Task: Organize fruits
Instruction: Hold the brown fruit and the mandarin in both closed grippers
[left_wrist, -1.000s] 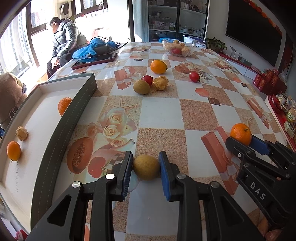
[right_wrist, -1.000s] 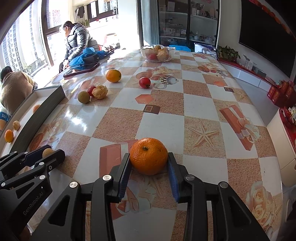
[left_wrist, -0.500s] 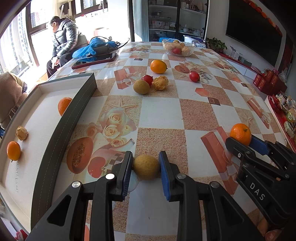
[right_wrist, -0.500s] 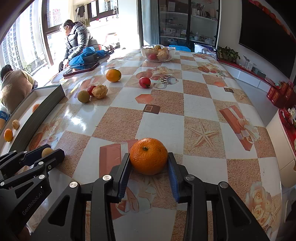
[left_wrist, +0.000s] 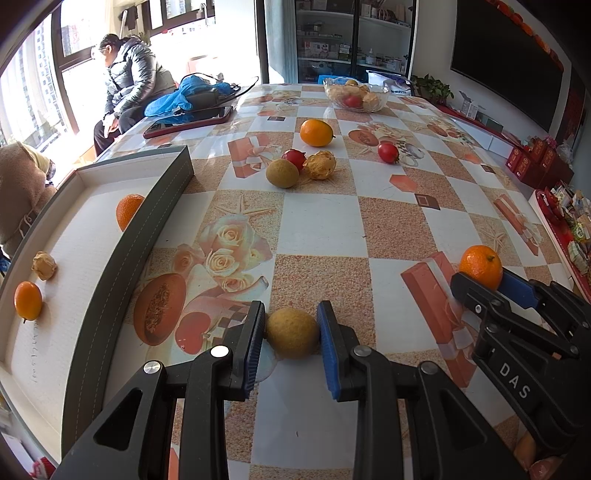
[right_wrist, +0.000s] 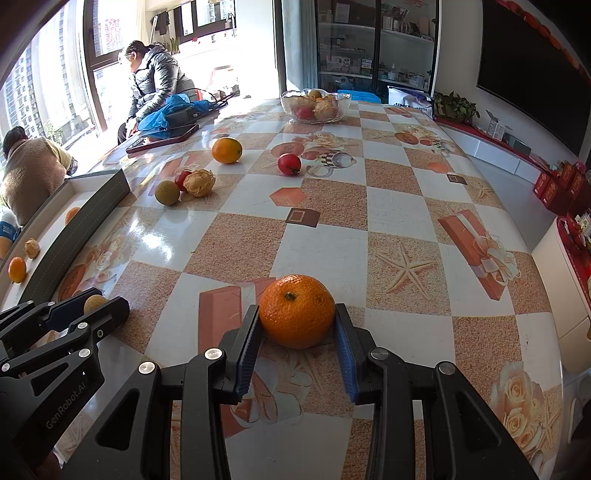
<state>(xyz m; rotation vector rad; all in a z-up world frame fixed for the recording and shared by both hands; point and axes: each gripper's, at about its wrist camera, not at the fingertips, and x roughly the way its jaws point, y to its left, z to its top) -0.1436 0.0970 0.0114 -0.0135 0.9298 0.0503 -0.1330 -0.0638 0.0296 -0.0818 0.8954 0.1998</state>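
Note:
My left gripper (left_wrist: 291, 308) is shut on a round yellow-brown fruit (left_wrist: 292, 333) that rests on the patterned table. Both blue pads touch its sides. My right gripper (right_wrist: 296, 309) is shut on an orange (right_wrist: 295, 322), which also sits on the table. In the left wrist view the right gripper (left_wrist: 484, 285) shows at the right edge with the orange (left_wrist: 479, 263) in it. To the left lies a grey-walled box (left_wrist: 155, 221) with a white floor, holding two oranges and a wrinkled dried fruit.
Farther up the table lie an orange (left_wrist: 316, 132), a red fruit (left_wrist: 388, 152) and a cluster of three fruits (left_wrist: 282, 172). A glass bowl (left_wrist: 356, 94) of fruit stands at the far end. A tablet (left_wrist: 188, 122) and blue bag lie far left. Two people sit by the window.

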